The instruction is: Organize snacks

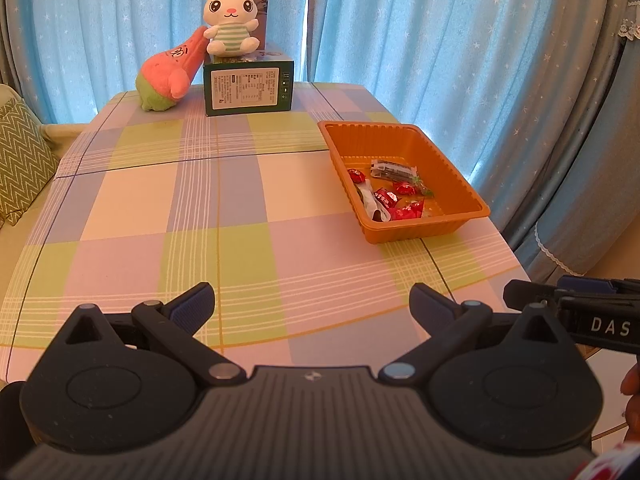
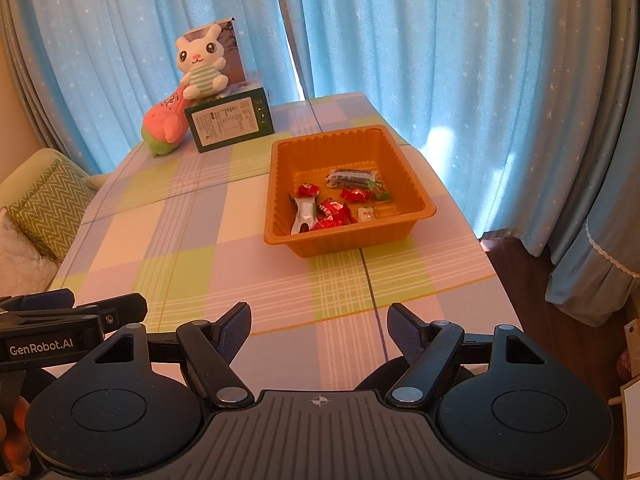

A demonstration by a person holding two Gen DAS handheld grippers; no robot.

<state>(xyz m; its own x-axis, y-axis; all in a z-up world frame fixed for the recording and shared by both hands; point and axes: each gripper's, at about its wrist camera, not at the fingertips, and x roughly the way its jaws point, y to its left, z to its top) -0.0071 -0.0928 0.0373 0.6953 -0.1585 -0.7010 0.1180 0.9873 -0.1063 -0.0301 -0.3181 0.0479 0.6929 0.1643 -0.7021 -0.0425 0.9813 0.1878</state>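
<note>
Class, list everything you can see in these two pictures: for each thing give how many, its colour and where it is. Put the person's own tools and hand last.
Ribbed plastic tray: one, orange, on the table's right side.
Wrapped snacks: several, mostly red, one dark, inside the tray.
Checked tablecloth: one, pastel green, blue, pink.
Cardboard box: one, green, far end of table.
Rabbit plush toy: one, white with striped shirt, sitting on the box.
Star-shaped plush toy: one, pink and green, leaning against the box.
Curtains: blue, starred, behind the table.
Zigzag cushion: one, green, left.
Left tool: open, empty.
Right tool: open, empty.
Hand: edge only.
</note>
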